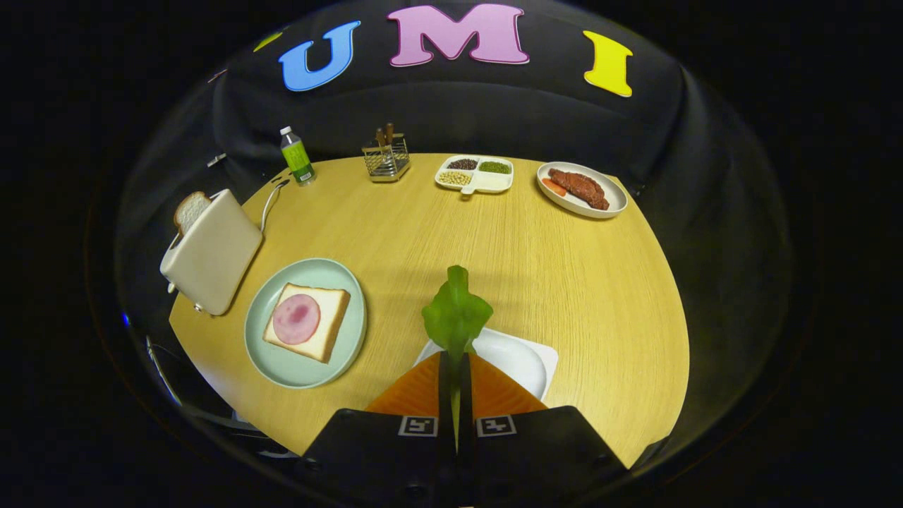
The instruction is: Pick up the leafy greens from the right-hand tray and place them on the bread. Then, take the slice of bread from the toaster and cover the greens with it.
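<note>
We have the greens (456, 310) pinched by the stem end, jaws closed tight on them, the gripper (456, 381) held above the white tray (525, 360) with the leaf sticking straight out ahead of the fingertips. The leaf's long axis runs along the line of the jaws, tip pointing away from us toward the far side of the worktop (550, 261).

Now the relation that matters: the bread (308, 321), with its round of ham (296, 318), lies on the pale green plate (338, 279), off to the left of the jaws and about level with the leaf, clearly apart from it. So we judge the coming move to be a sideways carry to the left, not a reach forward. Because the leaf overhangs the jaws, we would want the leaf, not the fingertips, over the ham before letting go.

Further left, past the plate, stands the toaster (211, 254), lying at a slant in this view, with the second slice (190, 210) poking from its slot. That comes afterwards; it is untouched for now.

The first half of the task looks part done: greens lifted, not yet placed.
</note>
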Available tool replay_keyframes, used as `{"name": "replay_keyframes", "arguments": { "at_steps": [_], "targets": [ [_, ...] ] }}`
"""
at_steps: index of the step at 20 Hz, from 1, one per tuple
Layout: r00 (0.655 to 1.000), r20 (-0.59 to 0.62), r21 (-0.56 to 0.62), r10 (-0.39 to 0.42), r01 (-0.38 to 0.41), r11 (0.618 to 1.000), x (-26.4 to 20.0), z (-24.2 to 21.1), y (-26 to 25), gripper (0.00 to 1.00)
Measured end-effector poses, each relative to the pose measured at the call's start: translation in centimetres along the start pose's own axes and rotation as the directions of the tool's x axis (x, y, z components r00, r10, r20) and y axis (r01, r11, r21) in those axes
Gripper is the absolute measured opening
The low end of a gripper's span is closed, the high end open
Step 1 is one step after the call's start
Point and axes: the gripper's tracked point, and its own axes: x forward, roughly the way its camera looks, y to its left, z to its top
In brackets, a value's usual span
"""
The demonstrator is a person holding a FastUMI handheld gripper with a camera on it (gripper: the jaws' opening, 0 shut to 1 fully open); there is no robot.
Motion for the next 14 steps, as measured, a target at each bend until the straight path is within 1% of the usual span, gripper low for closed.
{"name": "replay_keyframes", "arguments": {
  "at_steps": [7,10,14],
  "targets": [
    [0.995,0.093,-0.059,0.021,-0.015,0.998,-3.1,4.0,5.2,0.05],
    [0.992,0.11,-0.078,0.056,-0.048,0.996,-3.3,5.1,8.3,0.05],
    [0.987,0.11,-0.086,0.12,-0.111,0.99,-2.7,5.8,12.8,0.05]
  ]
}}
